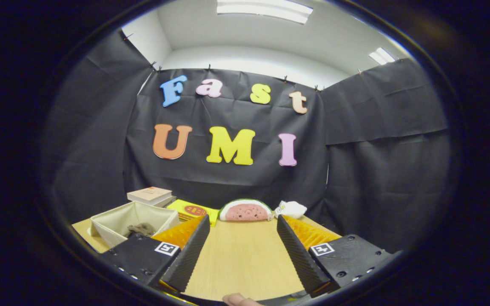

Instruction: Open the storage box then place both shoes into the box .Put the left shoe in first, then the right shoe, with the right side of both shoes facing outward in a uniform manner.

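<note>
My gripper (242, 223) is open, its two fingers spread wide over the bare wooden table (240, 259) with nothing between them. Beyond the left finger stands an open beige bin (113, 225) with a dark, crumpled item (141, 229) lying inside; I cannot tell what the item is. The gripper is held level, a little above the tabletop and facing the back wall.
Just ahead of the fingers, at the table's back edge, lie a watermelon-slice plush (245, 210) and a small white plush (291, 209). A flat yellow box (192, 210) and stacked books (150, 195) sit behind the bin. A person's fingertip (237, 300) shows below the fingers.
</note>
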